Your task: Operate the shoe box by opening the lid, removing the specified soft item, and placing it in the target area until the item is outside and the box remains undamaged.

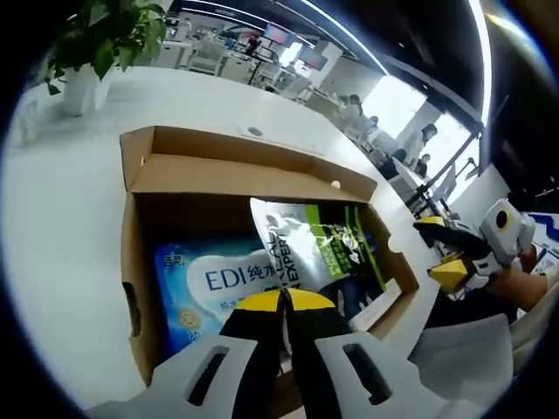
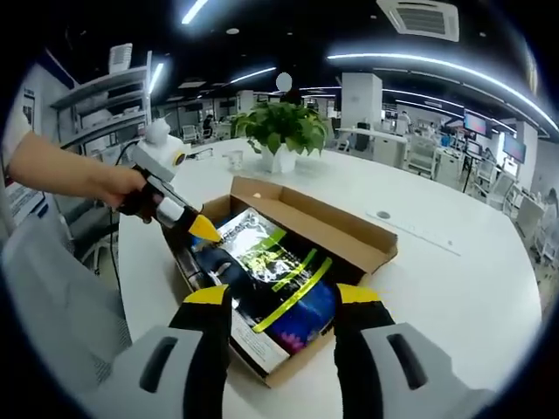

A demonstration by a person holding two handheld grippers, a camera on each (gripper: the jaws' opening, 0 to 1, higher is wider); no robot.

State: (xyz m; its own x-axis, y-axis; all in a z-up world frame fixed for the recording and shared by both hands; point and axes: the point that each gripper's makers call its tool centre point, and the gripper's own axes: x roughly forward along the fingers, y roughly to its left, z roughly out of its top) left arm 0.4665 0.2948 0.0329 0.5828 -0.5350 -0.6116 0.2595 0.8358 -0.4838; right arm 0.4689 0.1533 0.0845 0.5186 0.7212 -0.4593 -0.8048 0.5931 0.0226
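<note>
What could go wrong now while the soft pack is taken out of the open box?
The left gripper, shut inside the cardboard box, could snag the silver-green pouch or the blue pack and lift both. Pulling sideways could tear the box wall. The right gripper is open, so nothing steadies the box.

The shoe box (image 2: 349, 234) stands open on top, packed full, with bare table (image 2: 454, 288) around it.

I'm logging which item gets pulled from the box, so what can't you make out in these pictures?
- Left gripper view: the left tool covers the lower part of the blue pack, and its small print is blurred.
- Right gripper view: the silver pouch hides what lies beneath it in the cardboard box.
- Both views: which item is specified.
</note>
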